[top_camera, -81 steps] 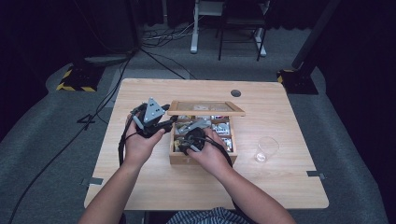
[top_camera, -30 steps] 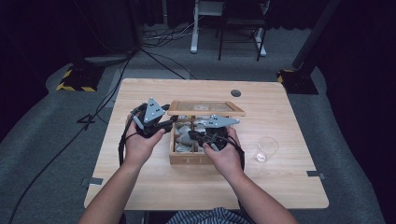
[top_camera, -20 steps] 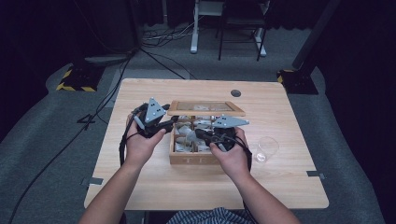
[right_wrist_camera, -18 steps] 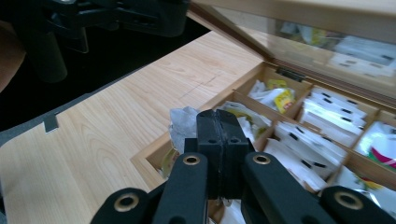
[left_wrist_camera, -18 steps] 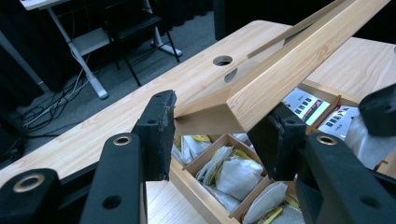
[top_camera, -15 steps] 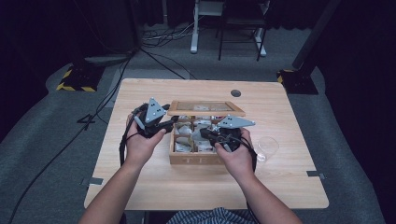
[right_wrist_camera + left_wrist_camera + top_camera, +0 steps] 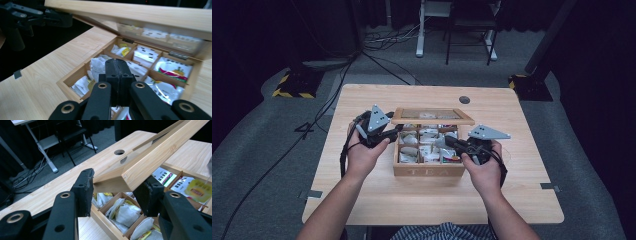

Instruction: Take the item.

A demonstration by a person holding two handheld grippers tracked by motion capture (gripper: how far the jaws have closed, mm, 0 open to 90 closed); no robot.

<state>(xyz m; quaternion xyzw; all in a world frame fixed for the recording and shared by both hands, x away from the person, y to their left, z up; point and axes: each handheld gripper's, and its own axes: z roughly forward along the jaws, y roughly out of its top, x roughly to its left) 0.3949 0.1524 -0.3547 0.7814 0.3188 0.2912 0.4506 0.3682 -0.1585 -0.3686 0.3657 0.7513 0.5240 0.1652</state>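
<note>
In the high view, the wooden tea box (image 7: 428,170) sat at the centre of the surface (image 7: 362,200), its glass-paned lid (image 7: 432,116) propped half open. The left tongs (image 7: 388,134) met the lid's left corner there. The left gripper view showed more: that corner (image 7: 117,178) lay between the two black jaws, which had just been parting, with a gap at each pad, so the lid was released. The right tongs (image 7: 116,72), low in the right gripper view, were clenched tight above the tea bags (image 7: 100,65); whether anything was pinched cannot be told.
</note>
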